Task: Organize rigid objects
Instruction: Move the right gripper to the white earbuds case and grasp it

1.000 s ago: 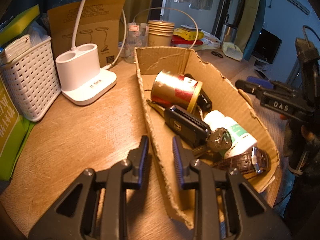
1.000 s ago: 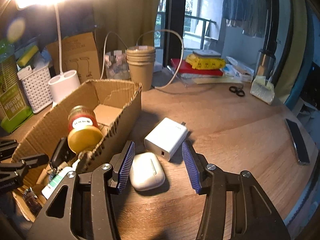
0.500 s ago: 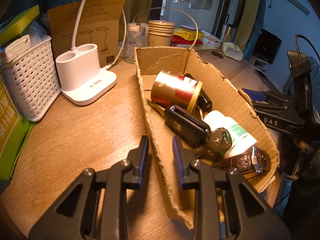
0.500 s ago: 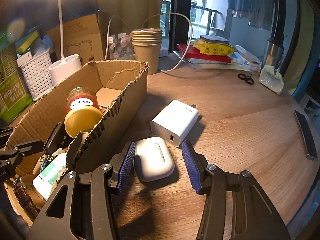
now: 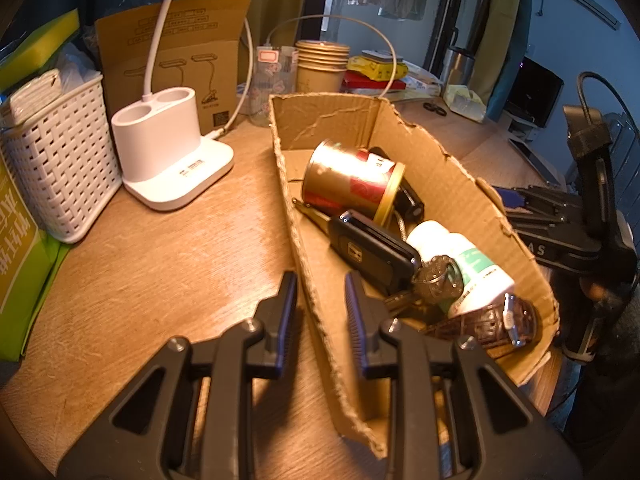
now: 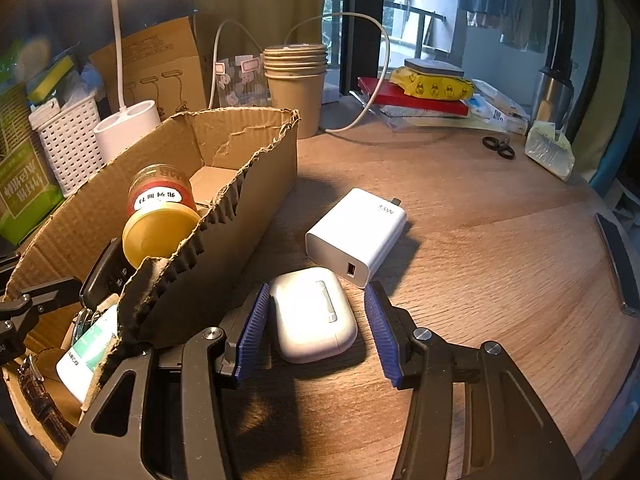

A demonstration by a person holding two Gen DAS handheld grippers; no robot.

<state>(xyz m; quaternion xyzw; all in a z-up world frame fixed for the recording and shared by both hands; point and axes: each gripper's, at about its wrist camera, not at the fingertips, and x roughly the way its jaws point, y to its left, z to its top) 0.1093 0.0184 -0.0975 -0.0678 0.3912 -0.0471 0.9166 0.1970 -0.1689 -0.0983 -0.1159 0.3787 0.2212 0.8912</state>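
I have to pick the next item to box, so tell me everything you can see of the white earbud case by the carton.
The earbud case is a smooth, glossy white plastic pebble with rounded corners, lid shut, lying flat on the wooden table. It sits just outside the torn cardboard box, close in front of the white charger. The right gripper straddles it, jaws open; the left pad looks near or touching, the right pad stands apart.

The white charger (image 6: pixel 356 236) reads "33W".
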